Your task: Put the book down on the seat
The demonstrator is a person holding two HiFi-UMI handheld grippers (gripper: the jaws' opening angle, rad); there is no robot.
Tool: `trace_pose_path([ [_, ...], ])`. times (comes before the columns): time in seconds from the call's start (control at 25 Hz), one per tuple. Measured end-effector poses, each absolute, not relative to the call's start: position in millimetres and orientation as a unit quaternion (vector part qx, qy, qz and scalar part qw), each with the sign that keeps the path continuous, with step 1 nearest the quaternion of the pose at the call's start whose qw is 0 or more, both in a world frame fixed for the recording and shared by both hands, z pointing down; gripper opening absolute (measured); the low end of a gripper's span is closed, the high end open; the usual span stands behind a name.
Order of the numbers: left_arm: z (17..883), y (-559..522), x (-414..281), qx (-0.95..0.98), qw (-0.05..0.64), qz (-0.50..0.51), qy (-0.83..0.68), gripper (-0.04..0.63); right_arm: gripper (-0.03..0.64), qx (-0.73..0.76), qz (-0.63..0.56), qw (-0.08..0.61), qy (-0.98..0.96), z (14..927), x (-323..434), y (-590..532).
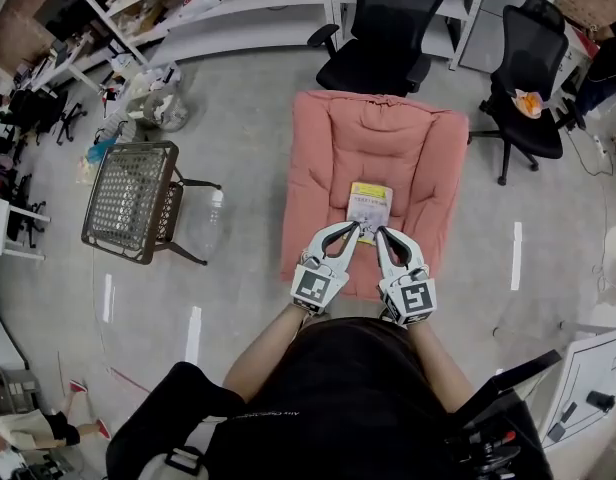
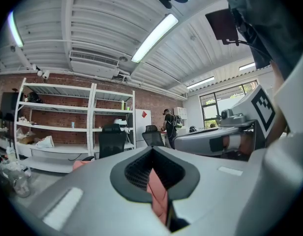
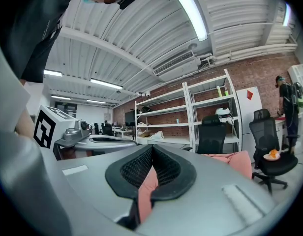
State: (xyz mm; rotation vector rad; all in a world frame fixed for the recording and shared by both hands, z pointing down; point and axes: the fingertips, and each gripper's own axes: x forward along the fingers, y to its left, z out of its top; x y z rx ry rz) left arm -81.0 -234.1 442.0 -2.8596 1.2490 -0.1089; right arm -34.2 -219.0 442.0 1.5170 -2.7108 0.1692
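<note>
A small book with a yellow and white cover lies flat on the pink padded seat, towards its near edge. My left gripper and right gripper are held side by side, tips angled towards each other over the book's near edge. Both are shut. In the left gripper view the left gripper's jaws meet, with only pink cushion showing through the gap. In the right gripper view, the right gripper looks the same. I see no book between either pair of jaws.
A wire mesh side table stands left of the seat. Black office chairs stand behind it and to the right. White shelving lines the far wall. A person stands in the far background.
</note>
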Motion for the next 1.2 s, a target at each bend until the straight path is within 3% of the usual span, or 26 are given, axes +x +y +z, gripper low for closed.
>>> trace_pose_path([
  [1.2, 447, -236, -84, -0.914, -0.002, -0.038, 0.404, 0.000, 0.009, 0.499, 0.065, 0.037, -0.863, 450, -32, -217],
])
